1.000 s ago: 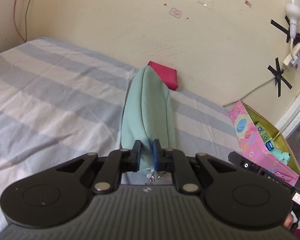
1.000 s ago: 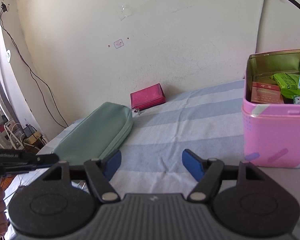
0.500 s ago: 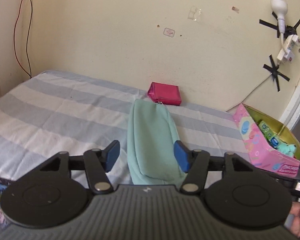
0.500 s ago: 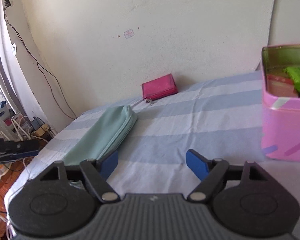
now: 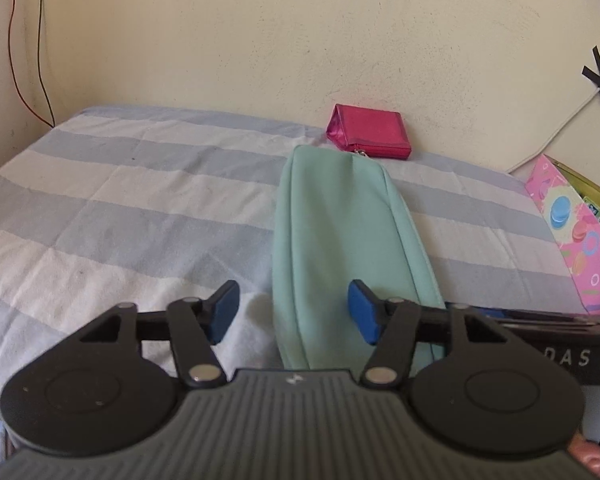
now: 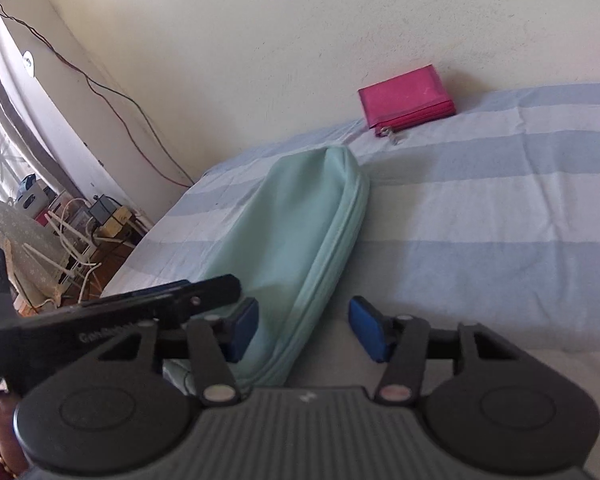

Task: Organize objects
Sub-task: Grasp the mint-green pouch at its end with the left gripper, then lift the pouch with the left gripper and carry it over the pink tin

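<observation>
A long mint-green zip pouch (image 5: 340, 232) lies on the striped bed sheet (image 5: 120, 220), its far end near a pink wallet (image 5: 368, 132) by the wall. My left gripper (image 5: 293, 312) is at the pouch's near end, jaws closing: the right pad is over the fabric, the left pad is beside it, and neither presses. My right gripper (image 6: 306, 328) straddles the same end of the pouch (image 6: 296, 224), jaws closing with gaps at the pads. The left gripper's body (image 6: 140, 304) crosses the right wrist view. The wallet (image 6: 406, 98) shows there too.
A pink tin (image 5: 576, 232) holding small packets stands at the bed's right side. The right gripper's arm (image 5: 540, 322) reaches in from the right. Cables and clutter (image 6: 80, 220) lie on the floor past the bed's left edge. The wall runs close behind.
The left gripper, shut on the pouch's near end a second ago, let go and pulled back a little. The right gripper swung left from the tin to the pouch and its jaws narrowed.
</observation>
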Available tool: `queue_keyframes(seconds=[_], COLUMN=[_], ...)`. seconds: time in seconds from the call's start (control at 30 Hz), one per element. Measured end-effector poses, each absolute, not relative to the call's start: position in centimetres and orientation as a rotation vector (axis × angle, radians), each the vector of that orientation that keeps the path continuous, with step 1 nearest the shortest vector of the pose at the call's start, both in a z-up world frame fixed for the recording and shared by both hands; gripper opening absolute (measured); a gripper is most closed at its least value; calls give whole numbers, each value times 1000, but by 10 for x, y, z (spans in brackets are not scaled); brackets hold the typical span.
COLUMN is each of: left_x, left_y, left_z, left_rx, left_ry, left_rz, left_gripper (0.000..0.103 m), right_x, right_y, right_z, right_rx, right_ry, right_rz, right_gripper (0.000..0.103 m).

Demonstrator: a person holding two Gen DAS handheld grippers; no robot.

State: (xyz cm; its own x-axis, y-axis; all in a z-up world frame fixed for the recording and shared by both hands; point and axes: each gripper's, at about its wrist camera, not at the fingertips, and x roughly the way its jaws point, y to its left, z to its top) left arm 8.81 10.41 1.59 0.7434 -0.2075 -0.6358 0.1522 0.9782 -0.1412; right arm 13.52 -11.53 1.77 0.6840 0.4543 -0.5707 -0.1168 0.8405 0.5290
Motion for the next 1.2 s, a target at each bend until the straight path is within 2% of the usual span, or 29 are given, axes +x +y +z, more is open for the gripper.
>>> queue_keyframes(seconds=[0.07,0.2,0.87,1.2], left_x=[83,72,33,32], left_y=[103,94,12,-93], left_z=[15,22,69,99], left_rx=[-105,-101,2,78], left_ry=[698,683,558,459], left_rz=[-212,-203,-336,-511], left_gripper=[39,31,30,30], right_x=[134,123,35,-14], right_y=[-107,-103,-158,-236], right_z=[17,20,62,91], right_rx=[464,426,439,433], right_ry=[755,736,465,268], right_rz=[345,329,166,-15], right_gripper=[36,27,24,24])
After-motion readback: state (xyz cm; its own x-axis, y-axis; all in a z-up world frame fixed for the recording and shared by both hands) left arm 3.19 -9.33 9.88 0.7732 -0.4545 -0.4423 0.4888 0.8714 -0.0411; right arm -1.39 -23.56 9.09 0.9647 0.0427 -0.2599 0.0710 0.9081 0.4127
